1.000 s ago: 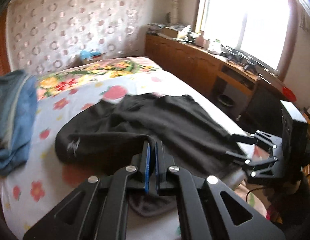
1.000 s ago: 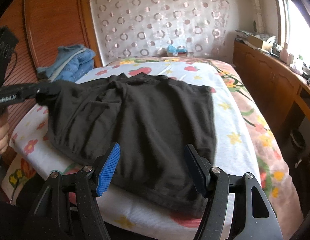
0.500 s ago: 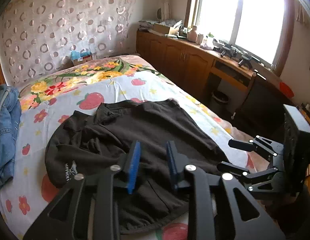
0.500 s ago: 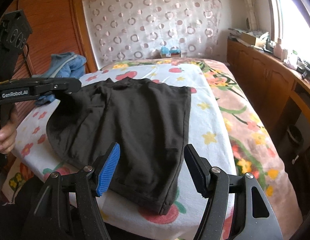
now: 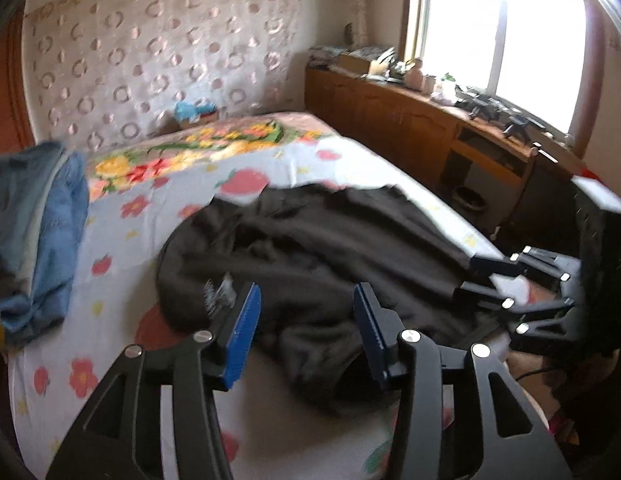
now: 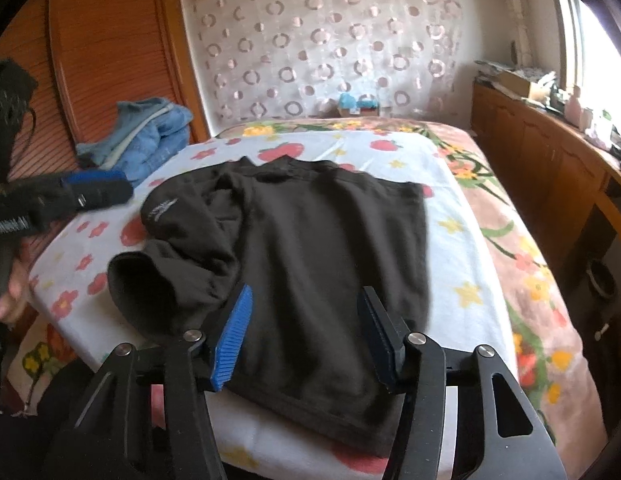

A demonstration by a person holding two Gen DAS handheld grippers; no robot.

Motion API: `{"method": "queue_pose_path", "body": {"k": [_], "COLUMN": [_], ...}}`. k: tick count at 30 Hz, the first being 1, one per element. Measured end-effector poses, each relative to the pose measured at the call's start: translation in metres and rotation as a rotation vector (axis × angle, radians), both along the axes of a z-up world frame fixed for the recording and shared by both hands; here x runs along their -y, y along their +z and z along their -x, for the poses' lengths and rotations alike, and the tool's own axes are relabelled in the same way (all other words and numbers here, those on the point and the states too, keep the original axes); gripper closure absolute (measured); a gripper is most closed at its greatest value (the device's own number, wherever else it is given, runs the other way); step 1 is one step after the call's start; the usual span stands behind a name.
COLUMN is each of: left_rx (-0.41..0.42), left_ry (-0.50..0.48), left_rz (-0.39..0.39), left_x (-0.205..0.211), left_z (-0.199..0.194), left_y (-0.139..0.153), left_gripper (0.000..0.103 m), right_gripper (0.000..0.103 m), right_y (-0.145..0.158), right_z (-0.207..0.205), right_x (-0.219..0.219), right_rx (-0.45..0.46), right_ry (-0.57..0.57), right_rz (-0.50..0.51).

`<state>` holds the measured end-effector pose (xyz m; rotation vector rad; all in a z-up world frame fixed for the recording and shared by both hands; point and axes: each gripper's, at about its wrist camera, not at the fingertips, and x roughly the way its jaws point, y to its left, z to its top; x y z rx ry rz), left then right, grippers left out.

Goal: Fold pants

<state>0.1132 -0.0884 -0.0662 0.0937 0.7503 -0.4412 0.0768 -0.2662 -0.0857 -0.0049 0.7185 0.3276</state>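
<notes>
The black pants (image 6: 318, 248) lie on the flowered bed sheet (image 6: 458, 240), folded over, with one leg opening bunched at the near left. They also show in the left wrist view (image 5: 326, 264). My left gripper (image 5: 306, 332) is open and empty, just above the near edge of the pants. It shows from the side in the right wrist view (image 6: 90, 194), above the bed's left edge. My right gripper (image 6: 306, 336) is open and empty over the pants' near hem. It also shows in the left wrist view (image 5: 486, 280), at the right.
A pile of blue clothes (image 6: 146, 140) lies at the bed's far left by the wooden headboard (image 6: 110, 64). A wooden cabinet (image 6: 550, 168) with clutter runs along the right under the window. A small bin (image 5: 468, 198) stands on the floor.
My left gripper opened and let go of the pants, which dropped onto the bed. It then drew back and opened wider. My right gripper stayed open and moved little.
</notes>
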Motion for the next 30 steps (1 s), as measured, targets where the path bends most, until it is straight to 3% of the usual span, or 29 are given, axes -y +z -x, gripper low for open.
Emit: {"method": "queue_pose_path", "body": {"k": [14, 25, 30], "left_rx": [-0.141, -0.065, -0.059], "left_ry": [0.0, 0.022, 0.035], "left_rz": [-0.009, -0.017, 0.018], "left_x": [-0.02, -0.018, -0.022], "left_z": [0.012, 0.021, 0.02], "left_y": [-0.065, -0.07, -0.069], "left_gripper": [0.056, 0.051, 0.051], "right_gripper": [0.048, 0.058, 0.064], "right_y": [0.0, -0.021, -0.025], "right_z": [-0.011, -0.013, -0.014], "right_x": [-0.045, -0.06, -0.057], "right_rx": [-0.014, -0.07, -0.084], "right_ry": [0.07, 0.101, 0.1], "right_rz": [0.055, 0.064, 0.06]}}
